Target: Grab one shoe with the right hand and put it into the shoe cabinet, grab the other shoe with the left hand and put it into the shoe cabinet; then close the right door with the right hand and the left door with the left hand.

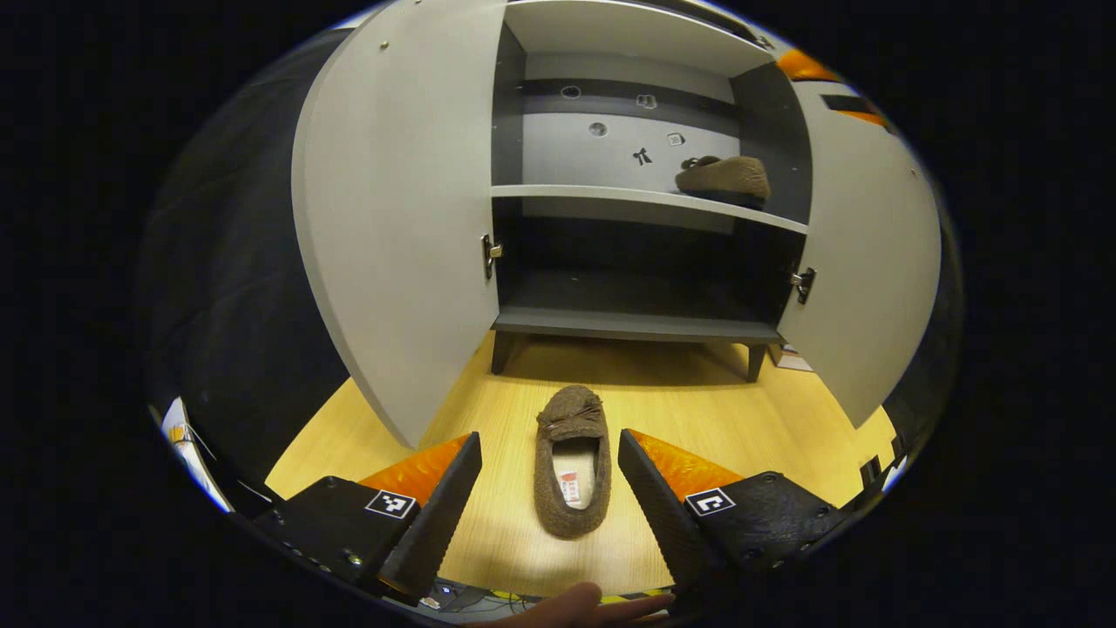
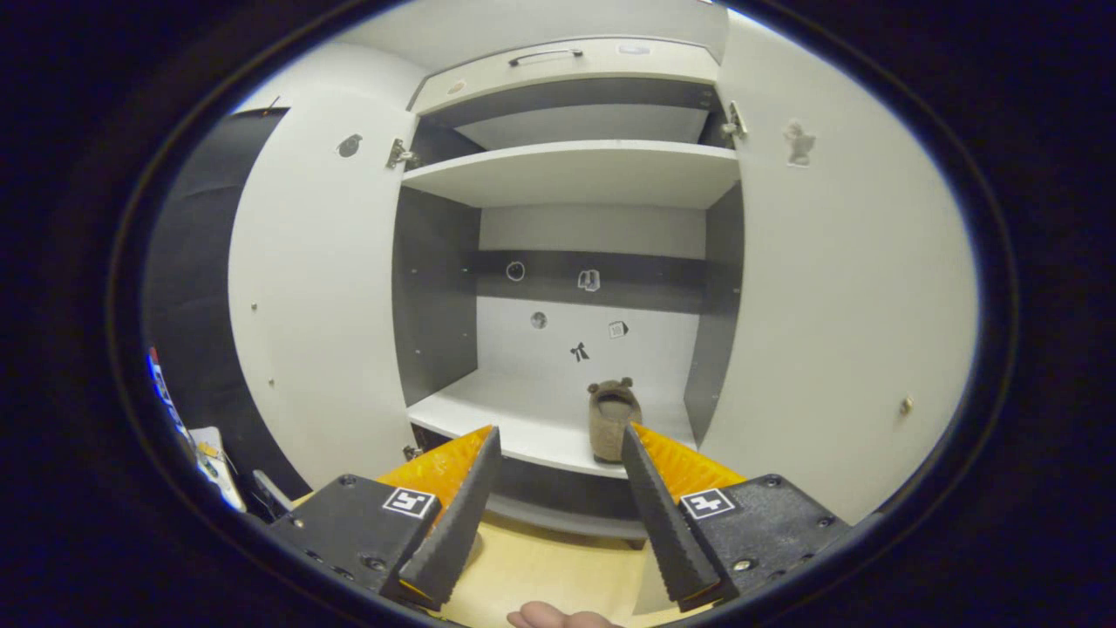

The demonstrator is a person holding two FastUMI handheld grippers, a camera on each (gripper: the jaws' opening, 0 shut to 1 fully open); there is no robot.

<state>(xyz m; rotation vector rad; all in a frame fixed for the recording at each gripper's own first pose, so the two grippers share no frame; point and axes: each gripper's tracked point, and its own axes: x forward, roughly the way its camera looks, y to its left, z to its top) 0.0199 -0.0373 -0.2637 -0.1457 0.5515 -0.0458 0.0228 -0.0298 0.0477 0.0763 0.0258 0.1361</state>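
A brown slipper [image 1: 573,460] lies on the wooden floor [image 1: 697,401] in front of the shoe cabinet [image 1: 636,324], toe toward the cabinet. My left gripper [image 1: 549,480] is open, one finger on each side of that slipper, not touching it. The other brown slipper [image 1: 724,177] rests on the middle shelf [image 1: 593,195] at its right end. In the right gripper view that same slipper [image 2: 612,419] stands on the shelf [image 2: 514,419], and my right gripper [image 2: 558,488] is open just in front of it, holding nothing. Both cabinet doors stand open.
The left door [image 1: 392,218] and right door [image 1: 863,253] swing out wide on either side of the opening. The lower compartment [image 1: 636,270] is dark. A hand [image 1: 575,606] shows at the bottom edge. Black cloth wall [image 1: 227,288] stands at the left.
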